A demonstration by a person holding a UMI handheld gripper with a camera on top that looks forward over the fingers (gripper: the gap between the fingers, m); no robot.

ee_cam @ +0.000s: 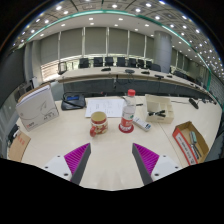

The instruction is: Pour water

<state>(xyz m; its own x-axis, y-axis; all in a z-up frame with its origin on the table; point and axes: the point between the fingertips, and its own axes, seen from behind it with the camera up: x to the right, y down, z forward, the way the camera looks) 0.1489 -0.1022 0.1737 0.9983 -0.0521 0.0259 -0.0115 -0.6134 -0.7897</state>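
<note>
We judge the pouring not yet begun: our claw (112,160) hangs above the near edge of the table (60,140) with its fingers apart and nothing between them. The water bottle (128,106) stands upright near the table's middle, well beyond the fingers, just beside a small jar-like cup (98,123). Reaching, gripping and tipping the bottle all remain.

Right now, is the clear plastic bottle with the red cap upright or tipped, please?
Upright: the clear plastic bottle with the red cap stands capped on the table, beyond the open claw.
</note>
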